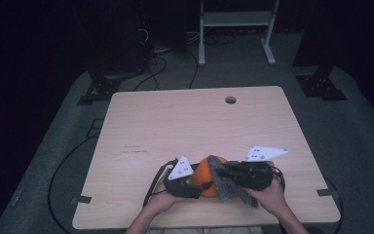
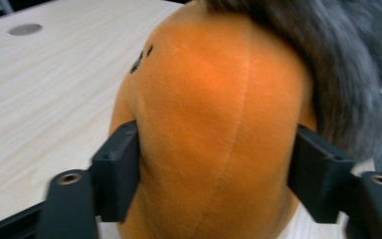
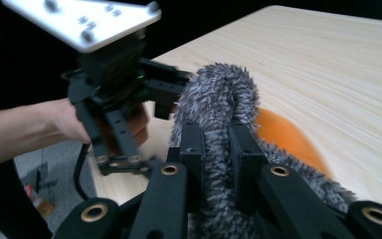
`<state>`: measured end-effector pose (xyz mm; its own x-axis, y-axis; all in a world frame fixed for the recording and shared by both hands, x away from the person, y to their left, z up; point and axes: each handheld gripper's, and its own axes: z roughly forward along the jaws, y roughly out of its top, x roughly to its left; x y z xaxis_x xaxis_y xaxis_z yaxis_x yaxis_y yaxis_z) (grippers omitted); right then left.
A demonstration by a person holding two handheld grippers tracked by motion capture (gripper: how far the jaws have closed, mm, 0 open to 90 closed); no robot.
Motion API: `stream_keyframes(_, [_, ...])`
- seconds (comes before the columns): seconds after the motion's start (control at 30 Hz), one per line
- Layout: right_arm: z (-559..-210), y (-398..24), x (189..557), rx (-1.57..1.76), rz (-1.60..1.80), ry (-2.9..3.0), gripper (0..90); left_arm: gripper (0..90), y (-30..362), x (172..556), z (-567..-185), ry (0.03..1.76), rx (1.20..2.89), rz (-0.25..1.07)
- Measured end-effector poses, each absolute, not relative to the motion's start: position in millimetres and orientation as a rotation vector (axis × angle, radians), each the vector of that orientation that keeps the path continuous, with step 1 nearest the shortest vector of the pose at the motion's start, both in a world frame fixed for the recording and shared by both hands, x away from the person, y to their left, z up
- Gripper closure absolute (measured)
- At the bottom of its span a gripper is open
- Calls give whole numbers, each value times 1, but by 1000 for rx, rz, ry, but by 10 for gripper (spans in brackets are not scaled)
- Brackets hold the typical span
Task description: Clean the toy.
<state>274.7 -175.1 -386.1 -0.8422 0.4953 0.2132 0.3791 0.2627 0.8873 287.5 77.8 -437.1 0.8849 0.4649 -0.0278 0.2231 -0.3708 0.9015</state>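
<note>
An orange plush toy (image 1: 200,171) lies near the table's front edge with a grey fuzzy cloth (image 1: 222,181) draped over its right side. My left gripper (image 1: 200,187) comes in from the left. In the left gripper view its jaws (image 2: 214,174) sit against both flanks of the orange plush (image 2: 214,109), pads touching the fabric. My right gripper (image 1: 228,174) reaches from the right. In the right gripper view its jaws (image 3: 218,144) are shut on a fold of the grey fuzzy cloth (image 3: 219,94), and the orange plush (image 3: 283,137) peeks out beneath it.
The light wooden table (image 1: 195,122) has a round cable hole (image 1: 230,100) near its far edge. Behind it on the dark floor stand a white frame (image 1: 236,19) and loose cables (image 1: 151,68). A person's hand (image 3: 54,124) holds the left gripper.
</note>
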Motion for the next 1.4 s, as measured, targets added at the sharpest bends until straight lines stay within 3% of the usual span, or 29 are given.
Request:
stream_keyframes(0.2, [-387, -190, 280, 902, 1638, 2343, 790, 371, 86, 290, -429, 572, 1870, 219])
stream_keyframes(0.4, [-390, -191, 281, 922, 1593, 2350, 792, 369, 83, 291, -430, 622, 1879, 227])
stream_keyframes(0.67, [-393, -189, 283, 937, 1586, 2357, 792, 139, 80, 292, -433, 591, 1961, 253])
stream_keyframes(0.77, [-393, -194, 284, 972, 1571, 2343, 793, 156, 78, 292, -436, 571, 1978, 252])
stream_keyframes(0.87, [-390, -186, 279, 931, 1601, 2350, 794, 272, 71, 284, -435, 506, 2007, 332])
stream_keyframes(0.97, [-385, -170, 271, 845, 1611, 2388, 794, 319, 62, 275, -435, 441, 2039, 404])
stream_keyframes(1.1, [-384, -173, 273, 855, 1566, 2368, 794, 325, 65, 277, -434, 436, 2024, 388])
stream_keyframes(1.27, [-390, -195, 283, 960, 1549, 2320, 795, 205, 67, 284, -436, 472, 2001, 302])
stream_keyframes(1.4, [-388, -185, 277, 899, 1567, 2356, 796, 278, 64, 281, -438, 457, 2014, 343])
